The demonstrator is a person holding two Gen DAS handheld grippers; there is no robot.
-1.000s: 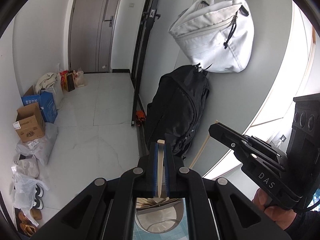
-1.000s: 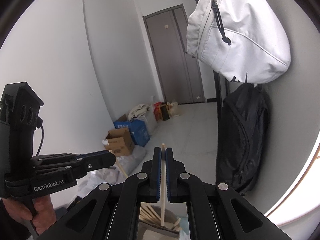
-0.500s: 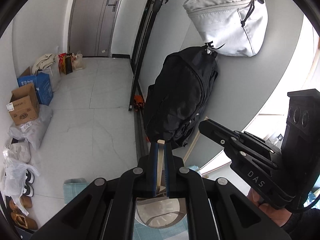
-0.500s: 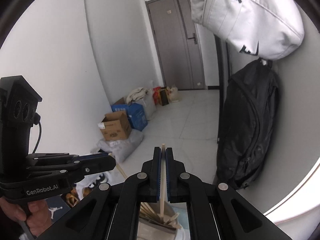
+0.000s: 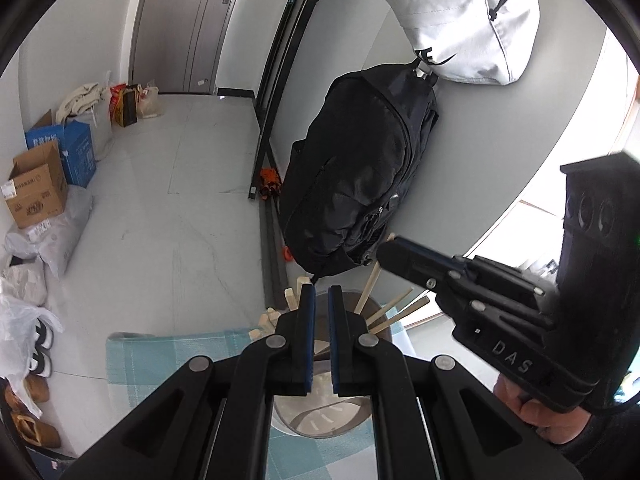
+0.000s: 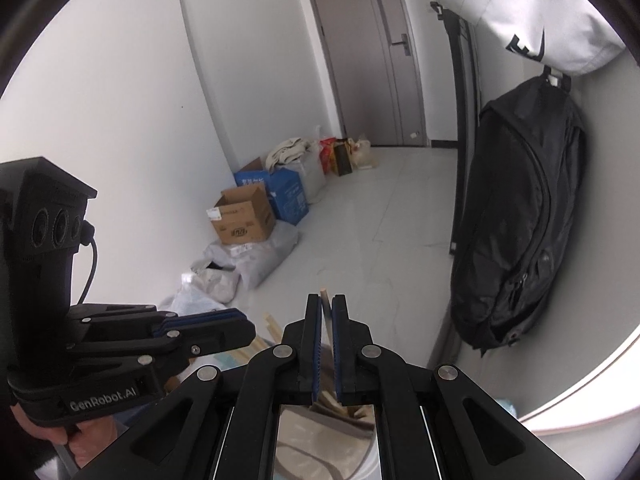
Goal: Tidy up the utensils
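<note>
Left wrist view: left tongs (image 5: pixel 319 300) low in the middle, blue pads drawn together to a thin slit, nothing plainly seen between them. Just left of the left finger, a pale stick tip (image 5: pixel 302 280); cannot tell whether pinched or only behind. Directly beneath the fingertips, a round grey holder (image 5: pixel 320 420) standing on a teal checked cloth (image 5: pixel 160 360) over the table. Inside the holder, more sticks (image 5: pixel 396 308) fanned out toward the right rim.

To the right, right tongs (image 5: pixel 380 250) reaching in from the near right side, clamped on a wooden stick (image 5: pixel 370 280) that slants down into the holder. Behind them a right hand (image 5: pixel 528 412) wrapped round the black grip.

Right wrist view: same wooden stick upright between the closed pads, top poking just past the fingertips. Left tongs at the left, held by a left hand (image 6: pixel 60 432).

Far side: black backpack (image 5: pixel 360 168) against the grey wall, white bag (image 5: pixel 464 20) hanging above it. Far left on the floor, a cardboard box (image 5: pixel 36 188) beside a blue box (image 5: pixel 76 148), near a grey door (image 5: pixel 192 20).
</note>
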